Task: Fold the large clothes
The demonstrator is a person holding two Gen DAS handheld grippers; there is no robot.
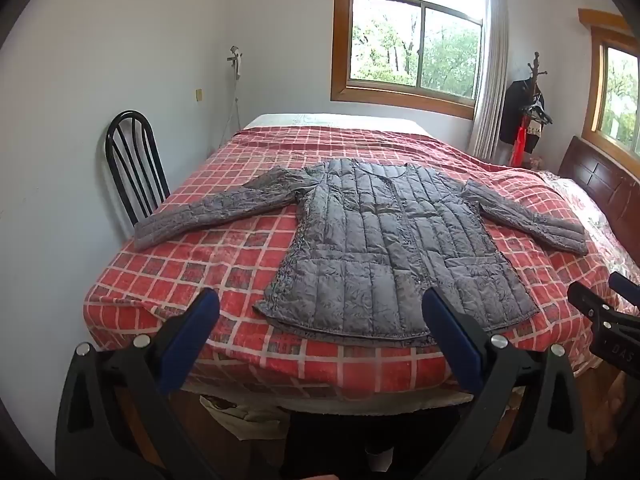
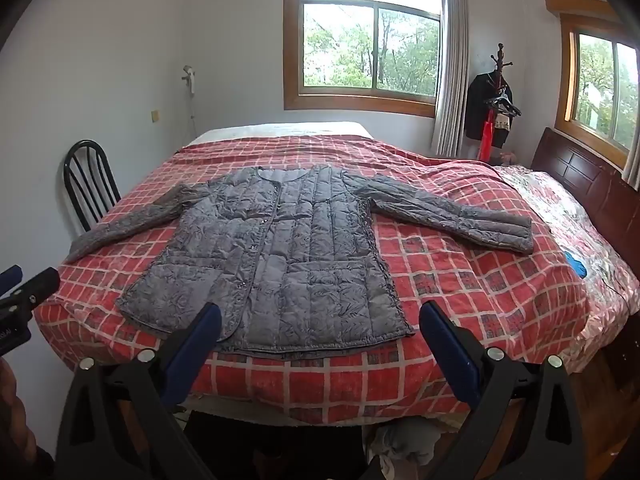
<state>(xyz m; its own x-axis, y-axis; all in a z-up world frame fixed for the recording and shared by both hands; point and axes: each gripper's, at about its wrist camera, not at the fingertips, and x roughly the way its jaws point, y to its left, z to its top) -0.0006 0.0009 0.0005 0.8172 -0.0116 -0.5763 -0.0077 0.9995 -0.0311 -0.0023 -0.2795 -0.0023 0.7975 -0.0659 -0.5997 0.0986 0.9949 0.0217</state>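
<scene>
A puffy grey jacket on the bed

It lies flat near the bed's front edge, sleeves out. My left tool and right tool are wide open, holding nothing.

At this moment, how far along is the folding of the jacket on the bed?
Done: the grey quilted jacket lies spread flat on the red checked bedspread, front closed, both sleeves stretched out. In hand: nothing; the left gripper and right gripper are open at the near edge of the bed, not touching the jacket. Left: every fold, sleeves and body.
</scene>
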